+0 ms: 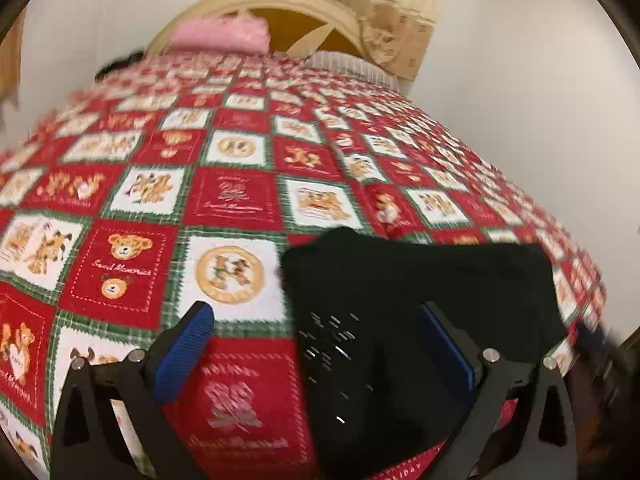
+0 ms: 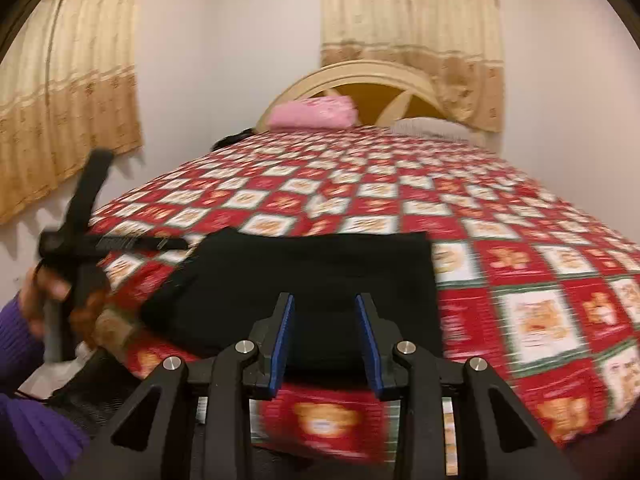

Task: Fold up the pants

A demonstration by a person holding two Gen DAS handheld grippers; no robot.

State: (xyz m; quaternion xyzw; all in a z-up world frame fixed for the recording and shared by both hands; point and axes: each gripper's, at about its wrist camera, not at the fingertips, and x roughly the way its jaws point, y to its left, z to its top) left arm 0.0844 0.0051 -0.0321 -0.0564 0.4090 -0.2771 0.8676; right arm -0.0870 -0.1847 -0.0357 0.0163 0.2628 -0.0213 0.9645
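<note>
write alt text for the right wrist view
Folded black pants lie flat on a red teddy-bear patchwork bedspread; the right gripper hovers over them, open and empty. The left gripper is at far left.

Both wrist cams are sitting at the foot end of the bed (image 1: 248,152), looking up its length toward the headboard (image 2: 360,76) and tilting down at the quilt. Left cam is riding closer and steeper: quilt is filling most of its frame, folded black pants (image 1: 420,300) lying right of centre under its fingers. Right cam is looking flatter, pants (image 2: 312,280) dead ahead, taking in wall and curtains (image 2: 412,16). It's also catching the left gripper (image 2: 80,236) at its left edge. Both are sharing pants, quilt, pink pillow (image 2: 316,112), headboard.
</note>
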